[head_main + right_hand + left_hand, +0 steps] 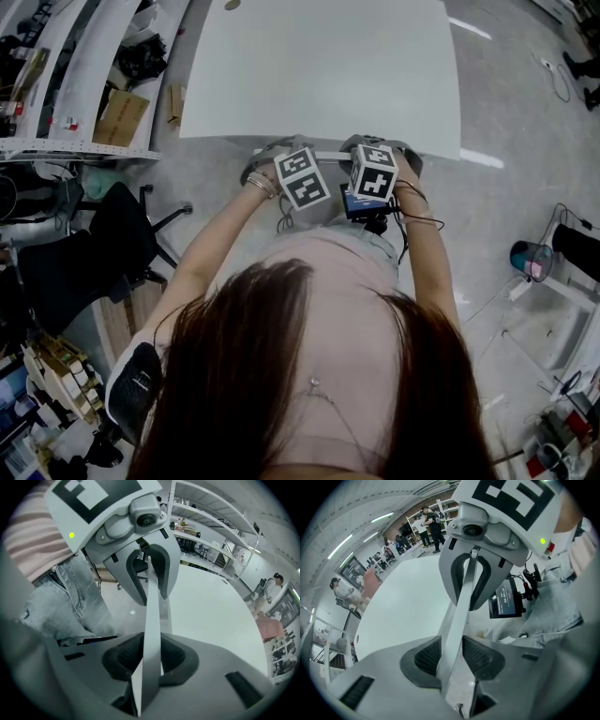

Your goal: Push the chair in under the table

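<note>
tabletop white, floor grey; left gripper and right gripper fingers tight on chair rail

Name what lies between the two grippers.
The chair's thin pale rail, seen in the head view; left gripper and right gripper each clamp it.

Head view: camera on person's head, facing forward, steeply down; hair fills lower frame, table and floor beyond
Left gripper view: camera on left gripper, looking along own jaws, very close on chair rail between them; faces along rail toward right gripper, table behind
Right gripper view: mirrored, facing back at left gripper
All three share rail, table top, both grippers; gripper views also share jeans
</note>
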`<action>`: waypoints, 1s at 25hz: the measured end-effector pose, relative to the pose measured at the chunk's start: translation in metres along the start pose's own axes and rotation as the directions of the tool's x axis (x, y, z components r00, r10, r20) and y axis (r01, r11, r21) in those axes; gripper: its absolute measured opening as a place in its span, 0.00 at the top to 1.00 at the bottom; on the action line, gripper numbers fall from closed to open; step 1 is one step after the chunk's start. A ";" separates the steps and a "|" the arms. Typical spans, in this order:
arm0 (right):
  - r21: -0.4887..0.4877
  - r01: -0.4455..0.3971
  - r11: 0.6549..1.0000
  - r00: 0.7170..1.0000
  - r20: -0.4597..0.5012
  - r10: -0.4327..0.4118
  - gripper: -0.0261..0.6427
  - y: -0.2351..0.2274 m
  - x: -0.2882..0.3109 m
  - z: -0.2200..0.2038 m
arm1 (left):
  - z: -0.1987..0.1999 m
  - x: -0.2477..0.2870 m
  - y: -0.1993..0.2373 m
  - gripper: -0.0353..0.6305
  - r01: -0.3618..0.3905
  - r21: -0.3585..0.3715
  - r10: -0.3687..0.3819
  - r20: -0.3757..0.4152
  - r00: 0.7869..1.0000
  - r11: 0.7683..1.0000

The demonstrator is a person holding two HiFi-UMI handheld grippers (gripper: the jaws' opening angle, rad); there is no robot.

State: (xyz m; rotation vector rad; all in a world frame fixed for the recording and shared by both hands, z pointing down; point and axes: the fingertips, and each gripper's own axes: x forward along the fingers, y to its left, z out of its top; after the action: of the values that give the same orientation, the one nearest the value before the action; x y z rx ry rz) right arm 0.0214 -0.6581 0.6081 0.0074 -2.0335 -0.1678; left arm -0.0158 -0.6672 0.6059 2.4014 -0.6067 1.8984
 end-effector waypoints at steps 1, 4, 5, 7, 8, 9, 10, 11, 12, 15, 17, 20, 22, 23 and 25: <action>0.000 -0.001 1.000 1.000 0.000 0.001 0.83 -0.001 0.001 0.000 | 0.000 0.001 0.002 0.73 -0.001 0.000 0.001 -0.001 1.000 1.000; 0.000 -0.001 1.000 1.000 0.002 0.001 0.82 -0.005 0.002 -0.001 | 0.002 0.003 0.006 0.73 -0.003 -0.001 0.003 -0.004 1.000 1.000; 0.000 -0.001 1.000 1.000 0.003 0.001 0.82 -0.007 0.002 -0.001 | 0.002 0.003 0.007 0.73 -0.004 -0.002 0.004 -0.005 1.000 1.000; -0.001 0.002 1.000 1.000 0.002 -0.002 0.82 -0.011 0.002 0.000 | 0.002 0.003 0.011 0.73 -0.007 -0.002 0.007 -0.006 1.000 1.000; -0.001 0.002 1.000 1.000 0.001 -0.002 0.82 -0.012 0.002 0.000 | 0.002 0.004 0.013 0.73 -0.009 -0.001 0.009 -0.007 1.000 1.000; -0.002 0.002 1.000 1.000 0.001 -0.002 0.82 -0.014 0.003 0.001 | 0.001 0.004 0.015 0.73 -0.010 0.000 0.010 -0.008 1.000 1.000; -0.002 0.002 1.000 1.000 0.001 -0.002 0.82 -0.015 0.004 0.001 | 0.001 0.005 0.016 0.73 -0.012 -0.001 0.012 -0.009 1.000 1.000; -0.003 0.002 1.000 1.000 0.000 -0.002 0.82 -0.017 0.004 0.001 | 0.001 0.005 0.018 0.73 -0.012 -0.002 0.012 -0.010 1.000 1.000; -0.003 0.003 1.000 1.000 -0.002 -0.003 0.82 -0.019 0.005 0.001 | 0.001 0.006 0.019 0.73 -0.012 -0.003 0.012 -0.011 1.000 1.000; -0.006 0.006 1.000 1.000 -0.004 -0.006 0.82 -0.022 0.005 0.002 | 0.001 0.007 0.022 0.73 -0.014 -0.001 0.014 -0.014 1.000 1.000; -0.009 0.009 1.000 1.000 -0.007 -0.009 0.82 -0.022 0.004 0.001 | 0.002 0.008 0.022 0.73 -0.012 0.001 0.012 -0.017 1.000 1.000; -0.014 0.012 1.000 1.000 -0.011 -0.012 0.82 -0.025 0.006 0.000 | 0.002 0.010 0.024 0.73 -0.010 0.002 0.010 -0.023 1.000 1.000; -0.012 0.008 1.000 1.000 -0.011 -0.008 0.82 -0.026 0.007 -0.001 | 0.003 0.010 0.024 0.73 -0.008 -0.001 0.008 -0.028 1.000 1.000; -0.013 0.005 1.000 1.000 -0.011 -0.005 0.82 -0.026 0.006 -0.001 | 0.004 0.010 0.024 0.73 -0.008 -0.002 0.008 -0.030 1.000 1.000; -0.014 0.003 1.000 1.000 -0.012 -0.003 0.82 -0.025 0.005 -0.003 | 0.006 0.011 0.024 0.73 -0.007 -0.003 0.007 -0.034 0.999 1.000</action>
State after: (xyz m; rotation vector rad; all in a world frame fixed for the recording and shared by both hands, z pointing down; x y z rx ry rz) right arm 0.0203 -0.6841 0.6109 0.0023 -2.0201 -0.1835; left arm -0.0158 -0.6935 0.6091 2.3632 -0.6174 1.9347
